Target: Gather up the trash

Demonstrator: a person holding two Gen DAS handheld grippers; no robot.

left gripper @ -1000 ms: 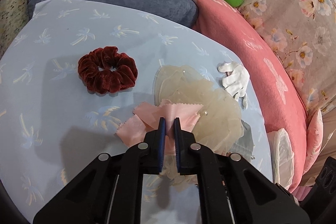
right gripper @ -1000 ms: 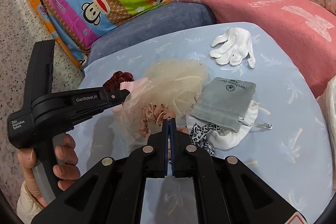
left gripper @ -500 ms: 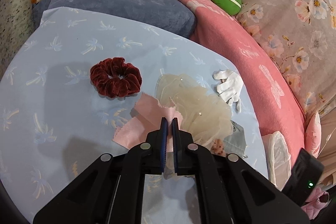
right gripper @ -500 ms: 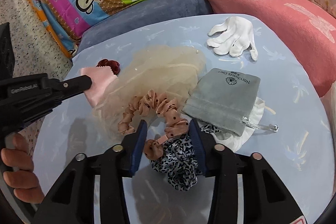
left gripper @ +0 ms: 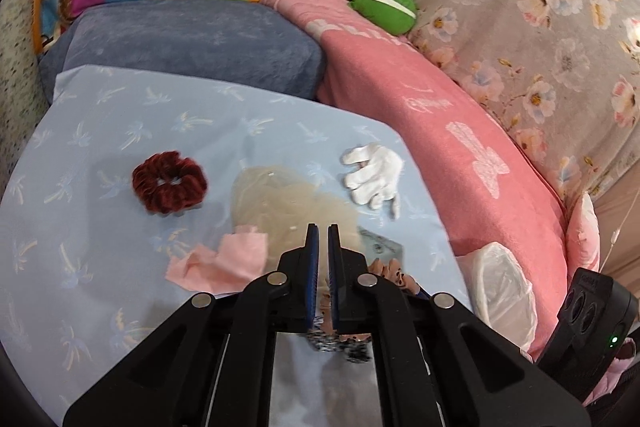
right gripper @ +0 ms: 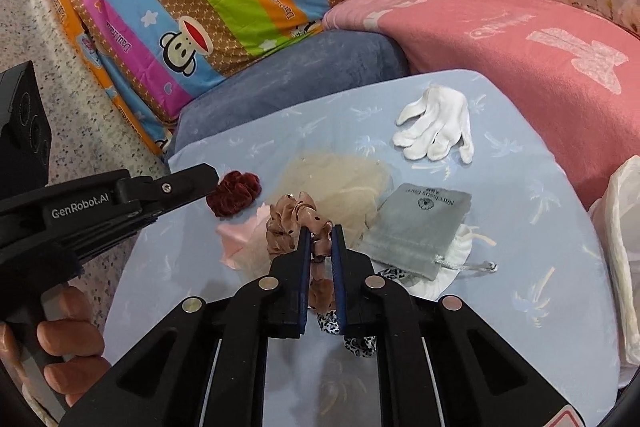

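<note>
**Right gripper pinches a spotted scrunchie over the blue sheet**

While the left gripper hangs above the pale blue palm-print sheet with its jaws clenched tight and nothing between them, the right gripper has a tan, dark-spotted scrunchie between its blue pads; the jaws are closing and the fabric is squeezed in the narrow gap, with a loop of it standing up past the fingertips. Under that gripper a leopard-print scrunchie lies on the sheet, partly hidden by the black frame.

From the right wrist view, a dark red velvet scrunchie sits just beyond the tip of the left gripper, and a pink cloth lies beside it, touching a sheer cream piece of netting. A grey drawstring pouch rests on a white cloth, next to the netting. A white glove lies flat farther back, apart from the pile. At the right edge a white plastic bag shows, against the pink blanket.

A hand grips the handle of the left tool at the lower left.
</note>
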